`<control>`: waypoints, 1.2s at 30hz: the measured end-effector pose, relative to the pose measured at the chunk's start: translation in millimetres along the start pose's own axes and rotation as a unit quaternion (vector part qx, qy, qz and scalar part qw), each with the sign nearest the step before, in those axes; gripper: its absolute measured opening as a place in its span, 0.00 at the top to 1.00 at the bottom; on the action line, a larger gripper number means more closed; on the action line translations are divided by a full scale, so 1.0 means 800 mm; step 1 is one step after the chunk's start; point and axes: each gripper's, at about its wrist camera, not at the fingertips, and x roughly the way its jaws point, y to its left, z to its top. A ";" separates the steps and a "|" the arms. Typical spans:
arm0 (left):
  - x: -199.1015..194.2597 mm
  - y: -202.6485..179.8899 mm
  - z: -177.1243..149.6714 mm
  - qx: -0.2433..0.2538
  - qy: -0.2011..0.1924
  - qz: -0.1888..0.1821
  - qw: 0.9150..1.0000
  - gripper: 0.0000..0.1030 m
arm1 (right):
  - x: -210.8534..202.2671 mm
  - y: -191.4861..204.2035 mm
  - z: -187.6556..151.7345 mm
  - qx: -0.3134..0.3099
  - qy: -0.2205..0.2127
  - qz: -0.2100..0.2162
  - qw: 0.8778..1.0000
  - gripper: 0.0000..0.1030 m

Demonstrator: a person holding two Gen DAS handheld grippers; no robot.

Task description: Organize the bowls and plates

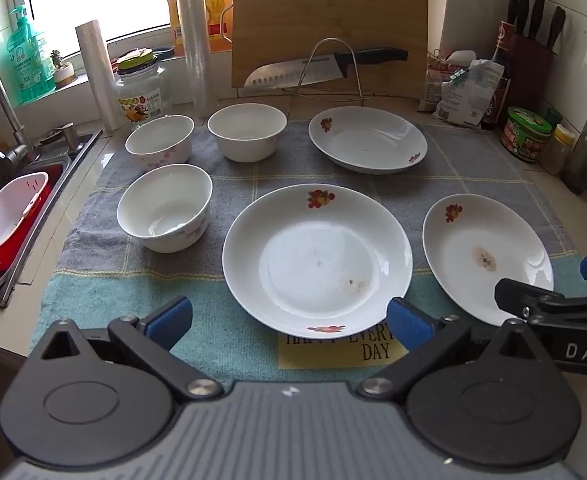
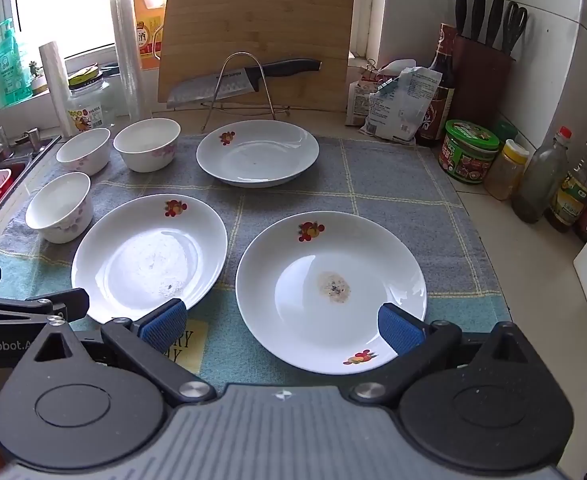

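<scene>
Three white plates with fruit prints lie on a checked cloth: a near middle plate (image 1: pixel 317 256) (image 2: pixel 149 252), a near right plate with a brown stain (image 1: pixel 487 256) (image 2: pixel 331 290), and a far plate (image 1: pixel 367 140) (image 2: pixel 257 152). Three white bowls stand at the left: a near bowl (image 1: pixel 164 207) (image 2: pixel 59 206), a far left bowl (image 1: pixel 160 142) (image 2: pixel 83 150) and a far middle bowl (image 1: pixel 246 132) (image 2: pixel 146 144). My left gripper (image 1: pixel 289 322) is open and empty before the near middle plate. My right gripper (image 2: pixel 281 326) (image 1: pixel 545 280) is open and empty before the stained plate.
A sink (image 1: pixel 9 208) with a red and white basket lies at the left. A cutting board (image 1: pixel 329 24), a knife on a wire rack (image 1: pixel 333 68), jars, rolls and bottles (image 2: pixel 541 180) line the back and right. A knife block (image 2: pixel 481 64) stands at the back right.
</scene>
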 end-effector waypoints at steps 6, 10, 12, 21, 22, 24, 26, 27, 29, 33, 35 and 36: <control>-0.003 0.000 0.000 -0.002 -0.002 0.000 1.000 0.01 | -0.002 -0.002 -0.002 -0.001 -0.004 0.005 1.000 0.00; -0.004 0.000 0.000 -0.003 -0.002 0.001 1.000 0.01 | -0.003 -0.002 -0.002 0.000 -0.005 0.006 1.000 0.00; -0.005 0.001 -0.001 -0.003 -0.002 0.002 1.000 0.01 | -0.004 -0.003 -0.002 0.000 -0.005 0.007 1.000 0.00; -0.008 0.000 -0.001 -0.006 -0.002 0.002 1.000 0.01 | -0.006 -0.002 -0.003 -0.001 -0.007 0.007 1.000 0.00; -0.009 0.000 -0.001 -0.006 -0.001 0.002 1.000 0.01 | -0.006 -0.002 -0.003 -0.001 -0.007 0.007 1.000 0.00; -0.009 0.000 -0.002 -0.006 -0.002 0.002 1.000 0.01 | -0.007 -0.002 -0.003 -0.001 -0.008 0.007 1.000 0.00; -0.010 0.000 -0.002 -0.006 -0.003 0.002 1.000 0.01 | -0.009 -0.002 -0.003 -0.001 -0.009 0.007 1.000 0.00; -0.010 0.000 -0.002 -0.006 -0.003 0.002 1.000 0.01 | -0.009 -0.002 -0.003 -0.001 -0.009 0.007 1.000 0.00; -0.011 0.000 -0.001 -0.007 -0.002 0.003 1.000 0.01 | -0.010 -0.002 -0.003 -0.001 -0.009 0.007 1.000 0.00; -0.011 0.000 -0.001 -0.007 -0.002 0.002 1.000 0.01 | -0.010 -0.002 -0.003 -0.002 -0.009 0.007 1.000 0.00; -0.011 0.000 0.000 -0.007 -0.001 0.002 1.000 0.01 | -0.011 -0.002 -0.002 -0.002 -0.010 0.007 1.000 0.00; -0.011 0.000 -0.001 -0.007 -0.002 0.002 1.000 0.01 | -0.012 -0.002 -0.002 -0.002 -0.010 0.007 1.000 0.00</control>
